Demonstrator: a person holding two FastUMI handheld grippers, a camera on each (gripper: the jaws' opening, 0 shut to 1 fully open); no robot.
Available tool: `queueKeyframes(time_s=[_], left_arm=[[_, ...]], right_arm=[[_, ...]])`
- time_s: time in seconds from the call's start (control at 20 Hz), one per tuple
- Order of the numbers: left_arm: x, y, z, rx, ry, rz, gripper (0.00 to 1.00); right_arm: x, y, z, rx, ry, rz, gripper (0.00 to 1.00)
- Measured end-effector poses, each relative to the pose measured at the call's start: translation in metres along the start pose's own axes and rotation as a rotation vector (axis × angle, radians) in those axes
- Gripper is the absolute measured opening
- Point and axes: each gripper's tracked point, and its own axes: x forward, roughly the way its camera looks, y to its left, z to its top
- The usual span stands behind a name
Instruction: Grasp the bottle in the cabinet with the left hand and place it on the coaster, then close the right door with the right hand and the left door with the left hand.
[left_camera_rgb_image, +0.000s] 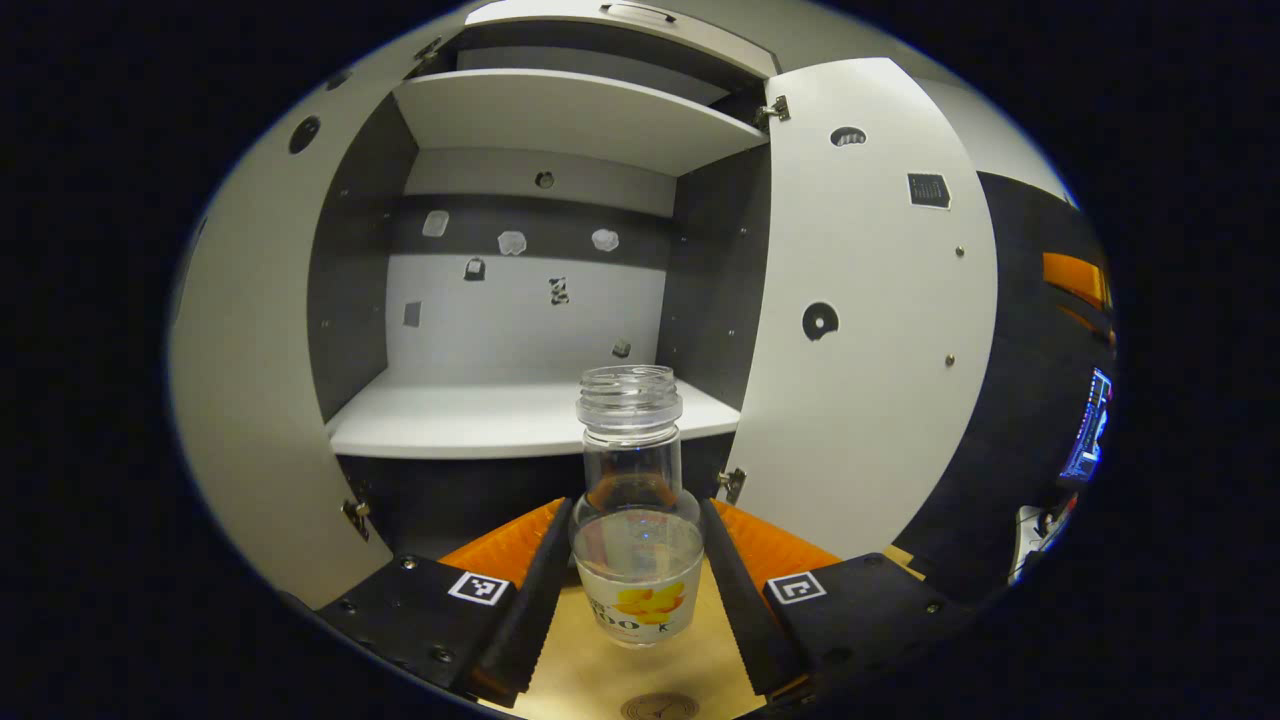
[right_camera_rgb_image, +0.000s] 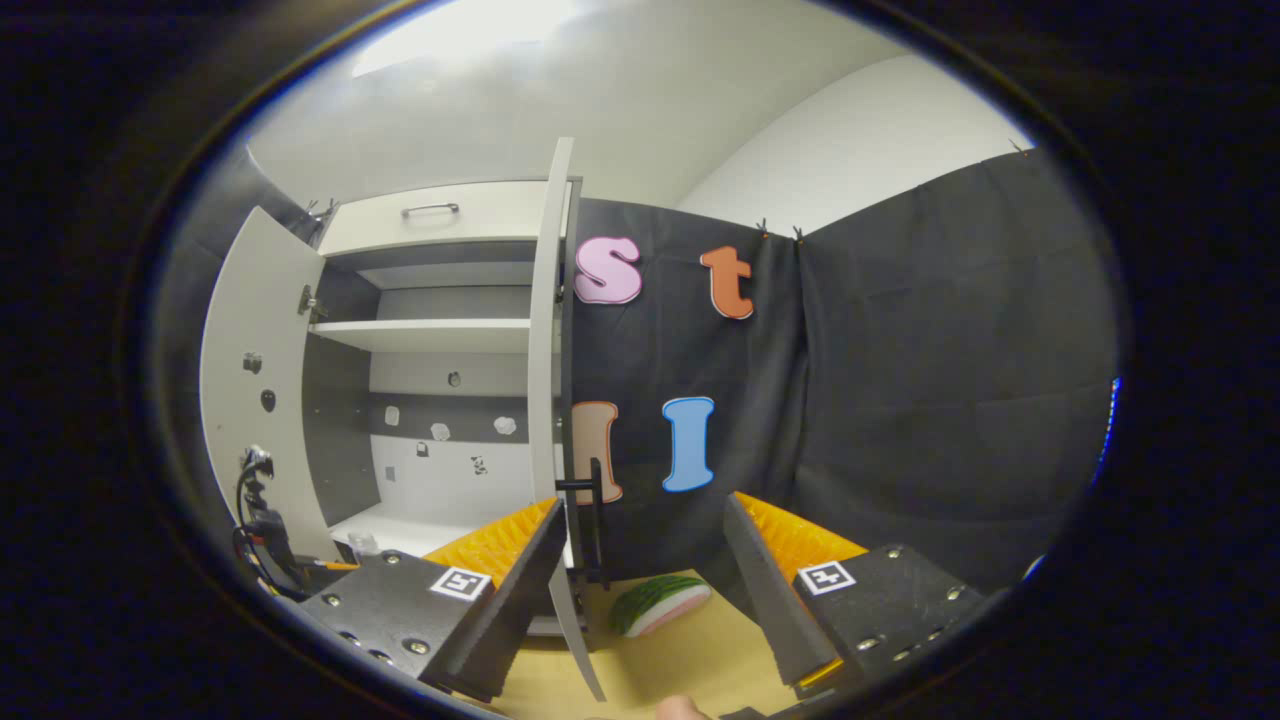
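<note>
Bottle (left_camera_rgb_image: 637, 500): upright, clenched between left fingers (left_camera_rgb_image: 535, 590).
Coaster (left_camera_rgb_image: 660, 707): on surface, just below bottle.
Right gripper (right_camera_rgb_image: 640, 590): fingers released, right door (right_camera_rgb_image: 552, 400) edge between them.

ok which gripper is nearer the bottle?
Left. The left gripper has the bottle between its fingers. The right gripper is off by the right door, open.
</note>
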Motion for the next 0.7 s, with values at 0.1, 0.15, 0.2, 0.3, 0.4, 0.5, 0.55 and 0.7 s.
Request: queueKeyframes(time_s=[0.1, 0.15, 0.2, 0.3, 0.4, 0.5, 0.55, 0.7], left_arm=[[-0.013, 0.005, -0.034, -0.034, 0.046, 0.020, 0.79], [-0.018, 0.007, -0.051, -0.050, 0.067, 0.027, 0.80], [-0.023, 0.007, -0.068, -0.065, 0.093, 0.034, 0.79], [-0.030, 0.007, -0.100, -0.084, 0.139, 0.052, 0.80], [-0.033, 0.004, -0.128, -0.109, 0.172, 0.059, 0.82], [-0.034, 0.002, -0.157, -0.134, 0.212, 0.069, 0.80], [-0.034, 0.000, -0.169, -0.144, 0.230, 0.071, 0.80], [-0.032, -0.007, -0.197, -0.177, 0.260, 0.075, 0.80]], right_arm=[[0.000, 0.005, 0.000, 0.017, 0.003, 0.029, 0.96], [0.001, 0.007, -0.001, 0.023, 0.005, 0.042, 0.96], [0.000, 0.008, -0.001, 0.026, 0.006, 0.052, 0.96], [0.000, 0.009, -0.002, 0.022, 0.008, 0.064, 0.96], [-0.002, 0.011, -0.004, 0.017, 0.015, 0.077, 0.96], [-0.005, 0.012, -0.005, 0.019, 0.019, 0.089, 0.99], [-0.006, 0.011, -0.005, 0.021, 0.021, 0.092, 0.96], [-0.012, 0.006, -0.005, 0.017, 0.024, 0.089, 0.96]])
